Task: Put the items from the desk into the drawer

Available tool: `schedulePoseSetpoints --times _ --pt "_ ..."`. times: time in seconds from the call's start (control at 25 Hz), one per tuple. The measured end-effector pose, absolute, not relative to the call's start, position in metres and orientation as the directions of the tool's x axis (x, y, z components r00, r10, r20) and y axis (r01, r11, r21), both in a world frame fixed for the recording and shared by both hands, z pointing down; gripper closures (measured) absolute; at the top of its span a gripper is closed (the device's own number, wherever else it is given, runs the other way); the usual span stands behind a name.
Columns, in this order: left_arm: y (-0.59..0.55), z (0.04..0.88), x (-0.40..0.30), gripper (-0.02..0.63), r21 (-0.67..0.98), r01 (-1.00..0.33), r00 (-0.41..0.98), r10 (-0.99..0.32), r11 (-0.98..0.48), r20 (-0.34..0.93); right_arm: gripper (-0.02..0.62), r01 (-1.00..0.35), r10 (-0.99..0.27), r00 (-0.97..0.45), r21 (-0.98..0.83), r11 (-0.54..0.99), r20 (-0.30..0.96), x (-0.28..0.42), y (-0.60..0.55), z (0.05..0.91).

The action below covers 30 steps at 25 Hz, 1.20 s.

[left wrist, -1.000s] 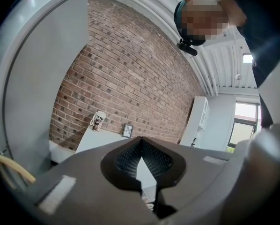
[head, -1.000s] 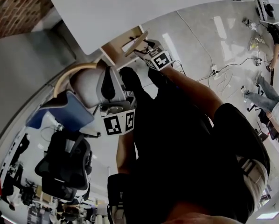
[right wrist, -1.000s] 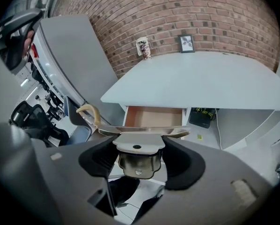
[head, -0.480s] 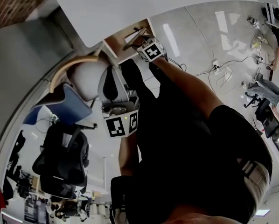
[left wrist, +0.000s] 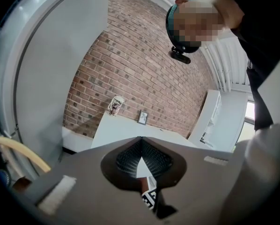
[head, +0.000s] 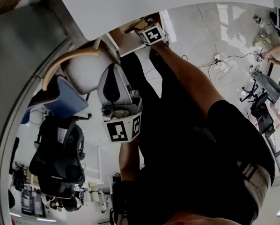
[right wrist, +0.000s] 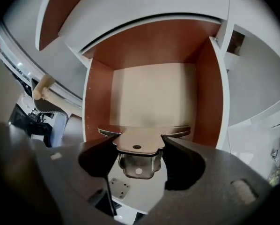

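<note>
- While the right gripper (right wrist: 140, 146) hangs nose-down over the open drawer (right wrist: 97, 102), its jaws clamp a winged metal piece (right wrist: 144, 134) at lower centre of its own view — pale drawer floor bare behind it.
- Best play, I'd say: lower it well inside the brown walls, centred, before letting go — no drop from height.
- Left gripper (left wrist: 141, 140), jaws closed on nothing, points at a brick wall (left wrist: 144, 69); keep it clear.

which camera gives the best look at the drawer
The right gripper view: it looks straight into the open drawer, showing its brown sides and pale floor past the metal piece in the right tool. The head view catches only a corner under the desk. The left gripper view shows none of it.
</note>
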<state>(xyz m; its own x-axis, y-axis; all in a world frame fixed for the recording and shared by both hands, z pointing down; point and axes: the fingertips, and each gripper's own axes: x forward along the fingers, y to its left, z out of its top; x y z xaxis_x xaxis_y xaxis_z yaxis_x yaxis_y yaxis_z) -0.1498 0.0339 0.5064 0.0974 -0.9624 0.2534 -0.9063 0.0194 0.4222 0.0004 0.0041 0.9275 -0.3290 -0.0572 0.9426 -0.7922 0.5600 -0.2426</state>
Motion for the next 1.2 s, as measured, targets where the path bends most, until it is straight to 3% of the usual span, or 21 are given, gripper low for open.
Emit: schedulePoseSetpoints --times 0.32,0.6,0.8,1.2 --pt "0.032 0.528 -0.157 0.597 0.443 -0.895 0.092 -0.954 0.046 0.285 0.302 -0.807 -0.058 -0.287 -0.209 0.552 0.956 -0.005 -0.017 0.959" --pt "0.026 0.536 -0.159 0.597 0.455 -0.889 0.091 -0.95 0.057 0.298 0.299 -0.815 0.033 -0.361 -0.333 0.475 0.932 -0.021 -0.007 0.973" --pt "0.028 0.54 -0.161 0.597 0.459 -0.887 0.098 -0.948 0.056 0.304 0.296 -0.867 0.084 -0.064 -0.097 0.488 0.994 0.037 0.008 0.978" --pt "0.035 0.534 -0.155 0.597 0.46 -0.888 0.116 -0.95 0.033 0.291 0.29 -0.878 0.074 -0.06 -0.088 0.471 0.995 0.045 0.015 0.969"
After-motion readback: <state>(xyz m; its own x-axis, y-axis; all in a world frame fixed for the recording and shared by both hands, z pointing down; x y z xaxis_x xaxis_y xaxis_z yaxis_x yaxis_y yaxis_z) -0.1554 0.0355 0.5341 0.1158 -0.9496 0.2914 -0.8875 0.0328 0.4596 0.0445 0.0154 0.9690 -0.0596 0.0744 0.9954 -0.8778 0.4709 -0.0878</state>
